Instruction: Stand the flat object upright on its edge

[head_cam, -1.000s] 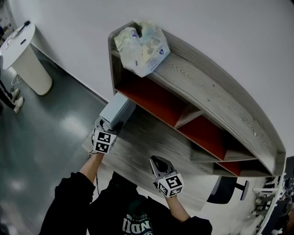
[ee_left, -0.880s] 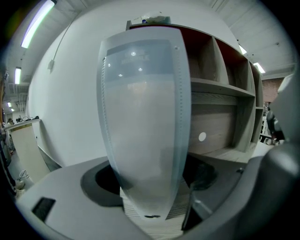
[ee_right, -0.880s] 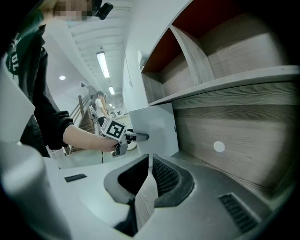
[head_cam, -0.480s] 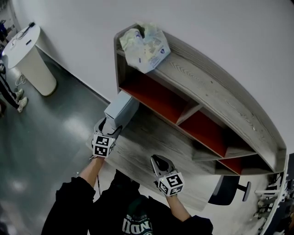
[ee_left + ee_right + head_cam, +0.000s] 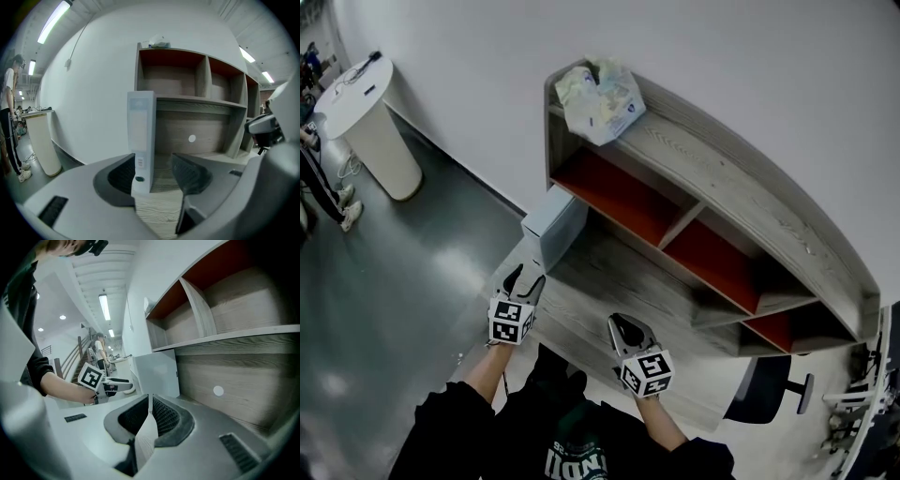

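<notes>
Wood-grain bench [image 5: 609, 291], head view: the pale flat box [image 5: 553, 223] stands upright on its edge at the left end, beside the shelf unit [image 5: 722, 178], with the left gripper [image 5: 525, 279] just short of it and the right gripper [image 5: 623, 328] well apart. Left gripper view: the jaws are closing, and neither pad touches the box just ahead of them. Right gripper view: the jaws are pressed together and hold nothing.

The binder [image 5: 551, 223] is pale grey-blue. The desk [image 5: 600, 302] shows grey wood grain. The shelf unit [image 5: 722, 178] has the same grain with red-orange back panels. The floor [image 5: 384, 281] is dark grey-green.
</notes>
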`<state>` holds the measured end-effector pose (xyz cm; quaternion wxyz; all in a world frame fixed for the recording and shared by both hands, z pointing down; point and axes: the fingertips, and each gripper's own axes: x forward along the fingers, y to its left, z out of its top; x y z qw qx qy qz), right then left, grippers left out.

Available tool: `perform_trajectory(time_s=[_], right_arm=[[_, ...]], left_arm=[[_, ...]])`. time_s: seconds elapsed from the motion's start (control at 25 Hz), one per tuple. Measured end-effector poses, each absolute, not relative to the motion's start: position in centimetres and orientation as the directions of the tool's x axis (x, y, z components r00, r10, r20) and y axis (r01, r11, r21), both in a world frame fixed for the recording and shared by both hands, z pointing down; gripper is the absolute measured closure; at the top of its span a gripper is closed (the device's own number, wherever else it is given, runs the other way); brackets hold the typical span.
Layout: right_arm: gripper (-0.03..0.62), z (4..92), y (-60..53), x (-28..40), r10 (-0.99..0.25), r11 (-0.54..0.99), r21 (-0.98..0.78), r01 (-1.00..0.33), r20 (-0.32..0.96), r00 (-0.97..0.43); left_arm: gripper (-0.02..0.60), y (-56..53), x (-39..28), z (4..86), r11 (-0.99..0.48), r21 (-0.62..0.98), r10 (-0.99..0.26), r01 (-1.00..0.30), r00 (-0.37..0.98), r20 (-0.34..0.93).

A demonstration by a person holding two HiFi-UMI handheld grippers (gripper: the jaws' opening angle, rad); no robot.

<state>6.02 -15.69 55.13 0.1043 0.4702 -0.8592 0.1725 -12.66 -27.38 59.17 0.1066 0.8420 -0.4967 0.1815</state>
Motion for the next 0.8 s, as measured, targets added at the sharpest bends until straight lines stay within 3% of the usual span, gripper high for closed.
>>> perform_trajectory(time_s=[0.16, 0.28, 0.8], right_arm=[[0.544, 54.5, -15.3, 6.2, -0.785, 0.488, -0.200, -0.850, 0.326, -0.527], [0.543, 54.0, -14.9, 6.0, -0.788, 0.492, -0.192, -0.849, 0.317, -0.528], [0.546, 52.7, -13.4, 7.4, -0.810, 0.480, -0.166, -0.861, 0.294, -0.508]], left_arm=[[0.419, -25.5, -11.7, 58.1, -0.506, -0.007, -0.794, -0.862, 0.463, 0.395], [0.547, -24.3, -11.2, 57.4, -0.513, -0.009, -0.790, -0.859, 0.468, 0.396], [0.568, -19.6, -5.9, 53.3, -0.642, 0.023, -0.722, -0.767, 0.613, 0.321]])
